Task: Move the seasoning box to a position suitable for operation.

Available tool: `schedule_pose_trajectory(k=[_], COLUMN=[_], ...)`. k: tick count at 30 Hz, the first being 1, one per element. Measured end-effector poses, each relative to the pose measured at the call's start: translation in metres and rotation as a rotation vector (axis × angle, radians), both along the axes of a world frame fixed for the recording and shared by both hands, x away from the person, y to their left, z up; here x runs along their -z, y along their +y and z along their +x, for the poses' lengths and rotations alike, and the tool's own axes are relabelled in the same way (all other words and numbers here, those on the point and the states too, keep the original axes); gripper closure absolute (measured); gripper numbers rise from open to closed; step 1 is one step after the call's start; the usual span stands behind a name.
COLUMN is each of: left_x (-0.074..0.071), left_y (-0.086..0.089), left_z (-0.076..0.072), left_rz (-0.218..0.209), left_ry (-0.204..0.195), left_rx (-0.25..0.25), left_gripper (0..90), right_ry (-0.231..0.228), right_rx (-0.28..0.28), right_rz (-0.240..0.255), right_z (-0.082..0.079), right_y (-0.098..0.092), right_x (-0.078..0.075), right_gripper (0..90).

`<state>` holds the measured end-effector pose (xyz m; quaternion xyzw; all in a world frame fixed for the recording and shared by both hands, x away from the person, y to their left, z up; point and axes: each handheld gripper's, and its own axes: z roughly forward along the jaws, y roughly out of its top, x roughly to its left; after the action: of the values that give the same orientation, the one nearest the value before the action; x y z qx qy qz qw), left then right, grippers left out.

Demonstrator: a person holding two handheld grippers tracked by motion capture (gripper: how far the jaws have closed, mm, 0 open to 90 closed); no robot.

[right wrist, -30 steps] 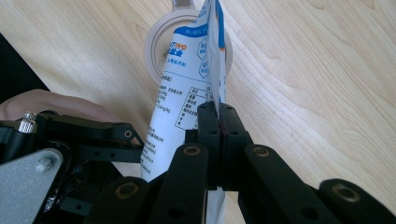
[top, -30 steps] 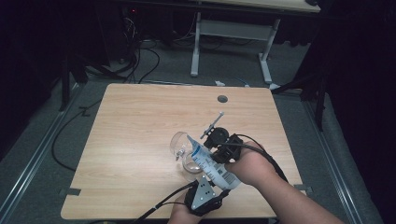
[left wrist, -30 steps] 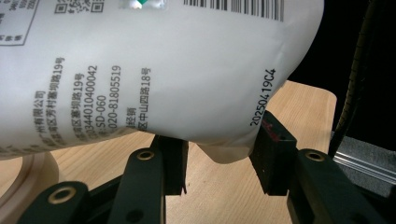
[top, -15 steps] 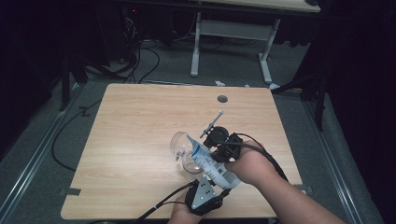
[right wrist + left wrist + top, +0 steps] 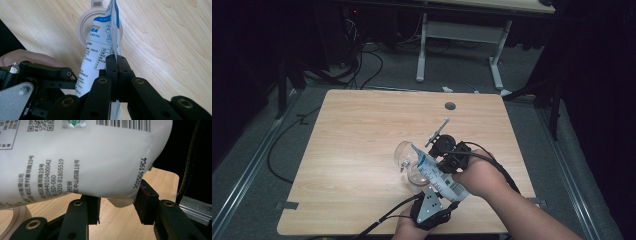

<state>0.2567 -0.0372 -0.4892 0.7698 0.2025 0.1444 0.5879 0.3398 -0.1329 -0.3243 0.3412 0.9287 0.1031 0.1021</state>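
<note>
A white pouch (image 5: pixel 437 172) with blue print and a barcode slants over the table, its upper tip at the mouth of a clear glass jar (image 5: pixel 408 161). My right gripper (image 5: pixel 437 162) is shut on the pouch's flat side seam (image 5: pixel 115 37); in the right gripper view (image 5: pixel 116 61) the jar's round rim (image 5: pixel 82 27) lies right behind the pouch (image 5: pixel 96 50). My left gripper (image 5: pixel 437 196), under its grey plate, holds the pouch's bottom end. In the left gripper view its jaws (image 5: pixel 117 205) press on the bulging pouch (image 5: pixel 87 165) from both sides.
The wooden table (image 5: pixel 362 130) has a round cable hole (image 5: pixel 450 106) near its far edge. A thin rod (image 5: pixel 438 131) sticks out past the right gripper. Cables trail off the near edge. Another desk's legs (image 5: pixel 422 50) and floor cables stand beyond.
</note>
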Motion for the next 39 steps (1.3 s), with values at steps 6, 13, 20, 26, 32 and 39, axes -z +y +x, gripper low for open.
schedule_pose_trajectory(k=[6,13,20,26,32,39], left_x=[-0.0001,-0.0007,-0.0018,-0.0028,-0.0030,-0.0033], left_y=[0.0000,-0.0001,-0.0009,-0.0005,-0.0003,-0.0004], left_z=[0.0005,0.0010,0.0017,0.0019,0.0020,0.0018], left_rz=[-0.003,-0.010,-0.016,-0.021,-0.025,-0.028], left_ry=[-0.001,-0.001,-0.001,-0.002,-0.004,-0.002], left_rx=[0.001,0.001,0.003,0.002,0.003,0.004], left_gripper=[60.4,60.4,60.3,60.3,60.3,60.3], right_ry=[-0.001,-0.002,-0.004,-0.006,-0.004,-0.005], right_rx=[0.005,0.006,0.005,0.003,0.000,-0.001], right_rz=[0.006,-0.001,-0.002,-0.005,-0.009,-0.015], right_z=[0.0001,0.0004,0.0015,0.0018,0.0022,0.0022], right_y=[0.0009,0.0016,0.0026,0.0038,0.0045,0.0051], right_x=[0.0000,-0.0011,-0.0015,-0.0027,-0.0037,-0.0038], right_gripper=[90.0,90.0,90.0,90.0,90.0,90.0])
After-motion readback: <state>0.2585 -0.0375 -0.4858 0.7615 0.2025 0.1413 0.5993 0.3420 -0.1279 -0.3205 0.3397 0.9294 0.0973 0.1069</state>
